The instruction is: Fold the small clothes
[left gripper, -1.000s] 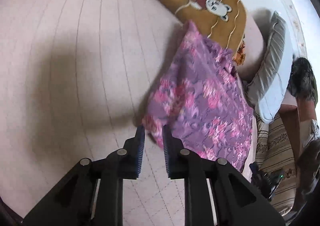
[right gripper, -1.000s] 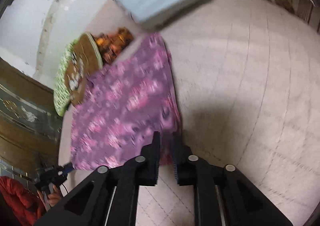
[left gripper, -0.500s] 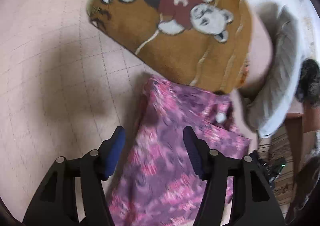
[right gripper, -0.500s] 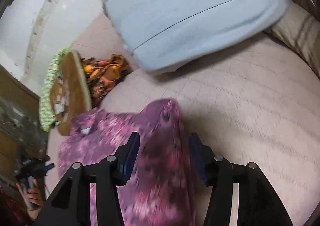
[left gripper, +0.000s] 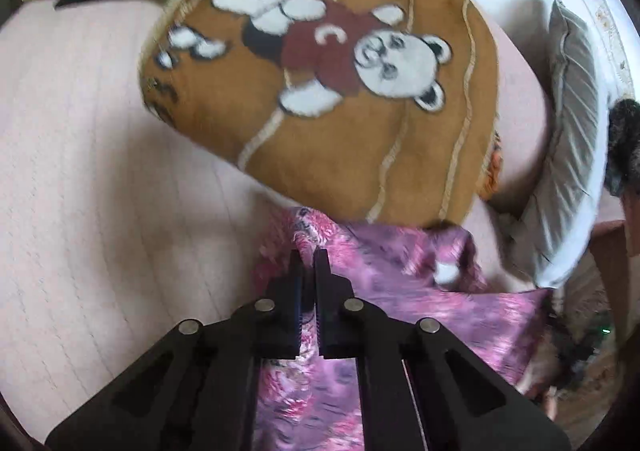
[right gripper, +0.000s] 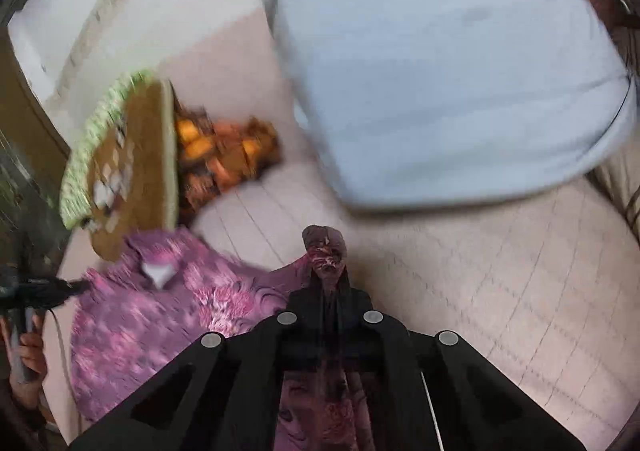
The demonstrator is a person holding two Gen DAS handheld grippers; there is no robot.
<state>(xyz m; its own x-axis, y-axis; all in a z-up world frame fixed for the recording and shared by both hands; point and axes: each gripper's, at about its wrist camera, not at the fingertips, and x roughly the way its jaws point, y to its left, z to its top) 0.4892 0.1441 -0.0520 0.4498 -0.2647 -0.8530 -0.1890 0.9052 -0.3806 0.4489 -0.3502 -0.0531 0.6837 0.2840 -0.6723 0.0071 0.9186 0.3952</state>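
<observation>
A pink quilted bed cover (left gripper: 100, 171) is seen, and the purple flowered garment (left gripper: 420, 291) is spread on it below a brown teddy-bear blanket (left gripper: 340, 91). Its far edge is pinched by the left gripper (left gripper: 308, 255); one corner is clamped in the right gripper (right gripper: 327, 271).

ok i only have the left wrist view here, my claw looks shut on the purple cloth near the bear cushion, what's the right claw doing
Observer: The right claw is shut on the purple floral garment too, with a bunched corner poking out past its tips.
Operator: anything ahead of it
Observer: A large pale blue pillow lies just beyond, on the pink bedcover.
Operator: what's that orange bit behind my cushion
Observer: A crumpled orange and brown cloth, tucked beside the bear cushion.
</observation>
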